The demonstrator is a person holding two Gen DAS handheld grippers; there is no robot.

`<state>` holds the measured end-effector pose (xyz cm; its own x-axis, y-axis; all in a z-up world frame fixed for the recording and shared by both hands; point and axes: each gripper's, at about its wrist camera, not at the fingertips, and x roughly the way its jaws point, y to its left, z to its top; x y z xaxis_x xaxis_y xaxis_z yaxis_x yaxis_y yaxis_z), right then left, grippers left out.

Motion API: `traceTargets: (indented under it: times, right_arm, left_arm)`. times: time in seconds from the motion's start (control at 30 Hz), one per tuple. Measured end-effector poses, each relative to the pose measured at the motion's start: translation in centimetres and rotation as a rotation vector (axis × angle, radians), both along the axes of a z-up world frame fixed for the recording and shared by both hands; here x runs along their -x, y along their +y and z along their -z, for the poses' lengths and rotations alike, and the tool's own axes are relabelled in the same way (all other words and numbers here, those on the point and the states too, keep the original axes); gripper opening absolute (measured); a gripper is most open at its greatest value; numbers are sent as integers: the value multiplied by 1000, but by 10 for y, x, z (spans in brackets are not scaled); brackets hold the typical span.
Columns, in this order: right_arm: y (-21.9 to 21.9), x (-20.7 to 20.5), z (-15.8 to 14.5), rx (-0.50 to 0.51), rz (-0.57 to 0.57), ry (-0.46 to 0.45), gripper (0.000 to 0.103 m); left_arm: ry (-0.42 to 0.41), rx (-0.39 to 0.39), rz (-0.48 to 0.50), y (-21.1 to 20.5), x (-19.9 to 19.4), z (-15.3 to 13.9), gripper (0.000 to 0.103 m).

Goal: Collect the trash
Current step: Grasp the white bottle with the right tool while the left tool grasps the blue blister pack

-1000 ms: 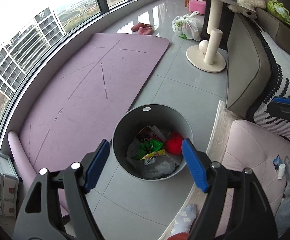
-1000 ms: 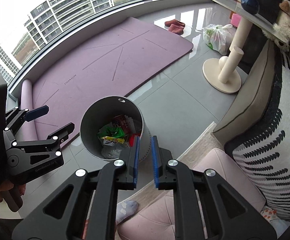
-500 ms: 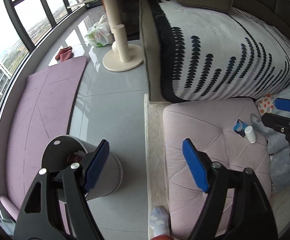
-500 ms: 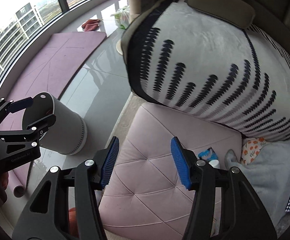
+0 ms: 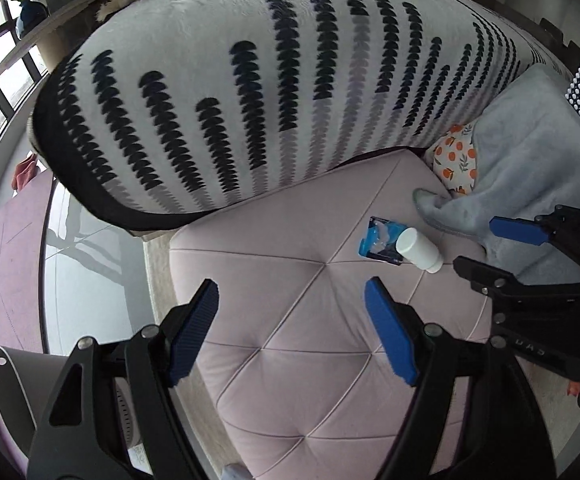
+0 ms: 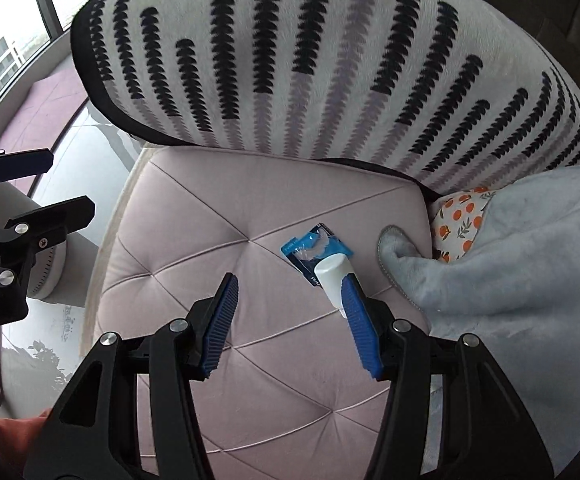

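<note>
A: Listing by size, largest first. Item one: patterned blanket (image 6: 330, 60), draped over the sofa behind; not trash, so it is left alone. Item two: pink tufted ottoman (image 5: 310, 320), on which the trash is carried. Item three: grey bin (image 6: 55, 264), stood on the floor just beside the ottoman's left edge, presumably so that drops are kept short.

B: And the smaller entries?

A: Item four: pale blue fleece throw (image 6: 510, 260), bunched at the ottoman's right, near the trash. Item five: right gripper (image 6: 290, 320), jaws spread wide and nothing held; its right pad is seen against the bottle, though contact cannot be confirmed. Item six: left gripper (image 5: 290, 328), jaws likewise wide and empty, held short of the trash, judged to be in reserve.

B: The trash itself?

A: Item seven: blue wrapper (image 5: 382, 236), laid flat near the ottoman's back right corner. Item eight: white bottle (image 5: 418, 249), laid on its side across the wrapper's edge, its long axis run diagonally, flat end toward the blanket. A grasp across the short axis is judged suitable.
</note>
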<state>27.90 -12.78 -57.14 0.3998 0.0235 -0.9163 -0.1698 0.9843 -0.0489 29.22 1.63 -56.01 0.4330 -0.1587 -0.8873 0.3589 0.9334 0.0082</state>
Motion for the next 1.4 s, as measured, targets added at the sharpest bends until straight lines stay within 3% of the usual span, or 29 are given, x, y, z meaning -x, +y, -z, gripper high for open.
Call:
traceTargets:
  times: [0.2,0.33,0.5,0.7,0.97,1.4]
  right_arm:
    - [-30,-16,81,16,-27,-10,52]
    - [-45,-25,111,21,-30,-22,52]
    - [-61,-31,138,15,-20,-23,52]
    - [-65,-34,165,5,-30,2,52]
    - [-64,-36,176,1,-41,11,51]
    - [-92,-28,150,-11,50,-10,48]
  left_arm:
    - [9,8,-11,-43,-14,79,76]
    - [12,-5,0,-55,-18,116,76]
    - [10,-29,46,-67,-20,144,76]
    - [-1,-49,95,-79,-21,156,76]
    - [4,-47,102,-90,-19,164,76]
    - [-32,-37,167,-118,-29,178,76]
